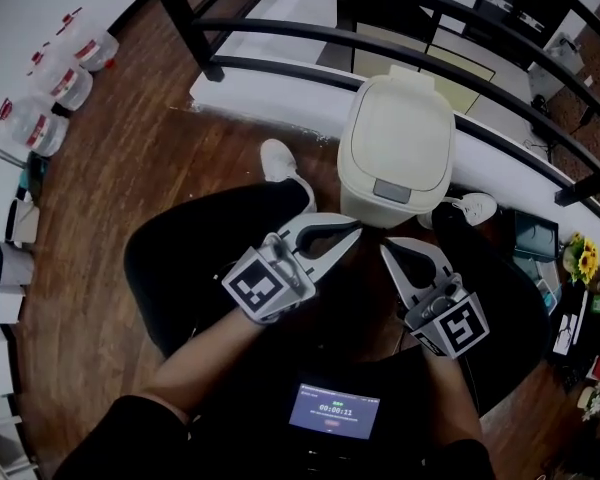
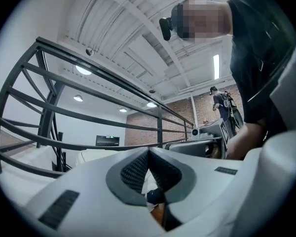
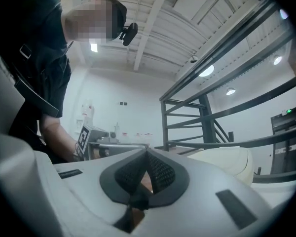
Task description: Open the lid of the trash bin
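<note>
The dark railing (image 1: 310, 28) curves across the far side of the wooden floor (image 1: 150, 158), and just on its near side stands the cream trash bin (image 1: 395, 153), set on the floor between the seated person's white shoes (image 1: 277, 158). Its lid (image 1: 398, 133) lies flat down on the body, with the grey tab (image 1: 392, 190) at the near edge facing the person, so the open lid the task asks for isn't there at this moment. Whether it has been up and come down again, I can't judge from here. Both forearms reach forward over the person's lap. The left hand-held gripper (image 1: 352, 230) slants to the far right, its tip close to the near wall of the bin but apart from it. The right hand-held gripper (image 1: 390, 253) slants to the far left, just near of the bin. Each one has its jaws pressed together at the tips, with nothing between them.
</note>
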### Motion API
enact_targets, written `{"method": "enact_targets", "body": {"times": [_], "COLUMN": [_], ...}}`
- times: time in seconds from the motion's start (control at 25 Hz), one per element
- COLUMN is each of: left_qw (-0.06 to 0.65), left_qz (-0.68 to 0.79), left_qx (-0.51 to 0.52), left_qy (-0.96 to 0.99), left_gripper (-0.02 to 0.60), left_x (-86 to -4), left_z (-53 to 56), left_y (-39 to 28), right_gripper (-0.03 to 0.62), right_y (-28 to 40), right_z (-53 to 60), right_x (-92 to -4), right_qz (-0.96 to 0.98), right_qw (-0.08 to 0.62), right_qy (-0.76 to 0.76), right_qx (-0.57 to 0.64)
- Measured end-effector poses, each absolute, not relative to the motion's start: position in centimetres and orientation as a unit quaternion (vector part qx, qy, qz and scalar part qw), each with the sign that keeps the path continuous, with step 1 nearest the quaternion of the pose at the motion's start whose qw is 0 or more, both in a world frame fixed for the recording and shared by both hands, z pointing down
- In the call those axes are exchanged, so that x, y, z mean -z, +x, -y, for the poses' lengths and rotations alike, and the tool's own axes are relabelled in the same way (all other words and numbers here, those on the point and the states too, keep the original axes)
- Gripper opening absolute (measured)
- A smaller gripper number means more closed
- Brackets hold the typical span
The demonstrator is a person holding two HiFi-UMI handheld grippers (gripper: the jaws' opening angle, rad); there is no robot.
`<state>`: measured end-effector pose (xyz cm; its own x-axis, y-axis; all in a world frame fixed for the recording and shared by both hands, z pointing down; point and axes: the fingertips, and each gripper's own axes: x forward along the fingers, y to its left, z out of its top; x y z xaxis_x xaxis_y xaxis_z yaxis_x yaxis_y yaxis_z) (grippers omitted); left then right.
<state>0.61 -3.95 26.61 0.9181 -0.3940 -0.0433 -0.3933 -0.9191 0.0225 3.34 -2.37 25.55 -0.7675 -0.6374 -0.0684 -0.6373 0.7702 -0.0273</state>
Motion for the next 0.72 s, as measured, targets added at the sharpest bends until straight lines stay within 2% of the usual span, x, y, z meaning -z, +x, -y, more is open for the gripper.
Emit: {"method": "enact_targets", "body": {"times": [0.72], "left_qw": [-0.035], "left_qz": [0.188], "left_qx": [-0.006], "left_qy": [0.981], "left_gripper": [0.034], "left_x": [-27.8], "left_z": [3.0], "left_y": [1.3], "right_gripper": [0.020], "right_y": [4.4], "right_z": [2.7], "right_x": [-26.2], "right_qz": [-0.933], "right_qw": [0.056], "right_qy": [-0.352], "right_qx": [0.039]}}
